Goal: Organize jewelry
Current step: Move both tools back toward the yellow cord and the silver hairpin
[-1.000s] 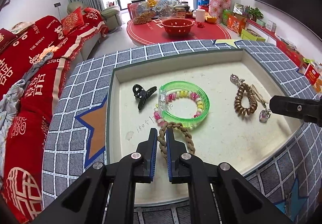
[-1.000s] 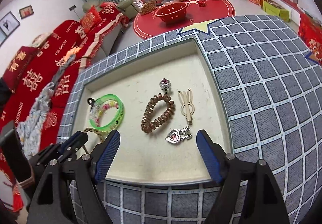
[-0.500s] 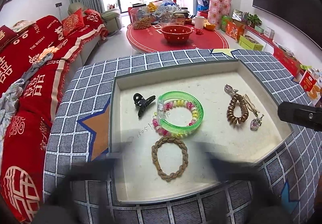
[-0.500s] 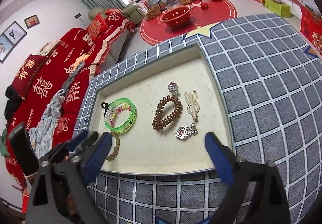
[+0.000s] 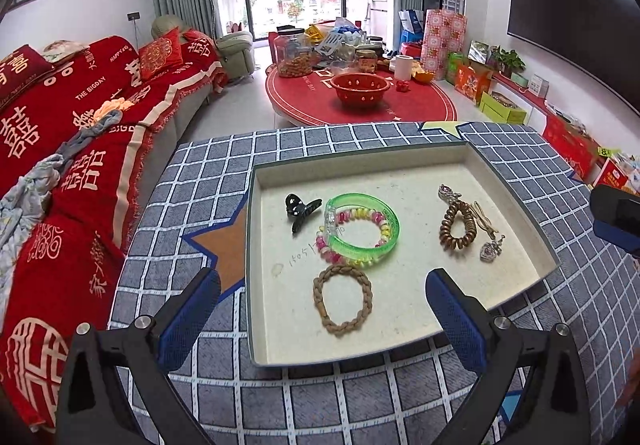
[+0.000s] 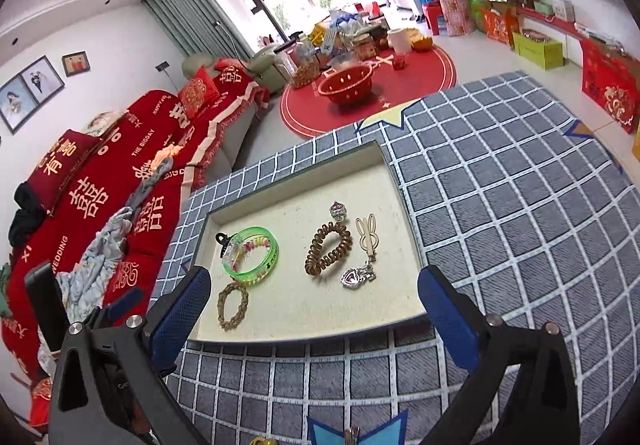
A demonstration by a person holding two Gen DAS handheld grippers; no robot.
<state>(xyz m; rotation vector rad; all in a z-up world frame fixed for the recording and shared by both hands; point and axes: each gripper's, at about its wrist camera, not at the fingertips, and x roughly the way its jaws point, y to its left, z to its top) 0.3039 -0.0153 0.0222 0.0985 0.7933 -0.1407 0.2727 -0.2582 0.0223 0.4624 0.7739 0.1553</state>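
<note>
A shallow cream tray (image 5: pixel 404 155) (image 6: pixel 298 175) lies on a blue checked cloth. In it lie a braided brown hair tie (image 5: pixel 342 300) (image 6: pixel 233 304), a green bangle (image 5: pixel 362 229) (image 6: pixel 251 255) over a beaded bracelet (image 5: pixel 360 215), a black claw clip (image 5: pixel 301 210) (image 6: pixel 221 239), a brown coil hair tie (image 5: pixel 457 226) (image 6: pixel 329 250), a rabbit-shaped clip (image 6: pixel 367 235) and a heart pendant (image 5: pixel 490 250) (image 6: pixel 356 276). My left gripper (image 5: pixel 322 315) is open and empty, above the tray's near edge. My right gripper (image 6: pixel 310 311) is open and empty, also near that edge.
A red sofa (image 5: pixel 60 125) runs along the left of the table. A round red table (image 5: pixel 360 101) with a red bowl and jars stands beyond. Boxes line the right wall (image 5: pixel 496 101). The right gripper shows at the right edge of the left wrist view (image 5: pixel 618 219).
My left gripper has let go of the braided brown hair tie, opened wide and pulled back. The hair tie now lies flat in the tray. The right gripper has drawn back and up, still open.
</note>
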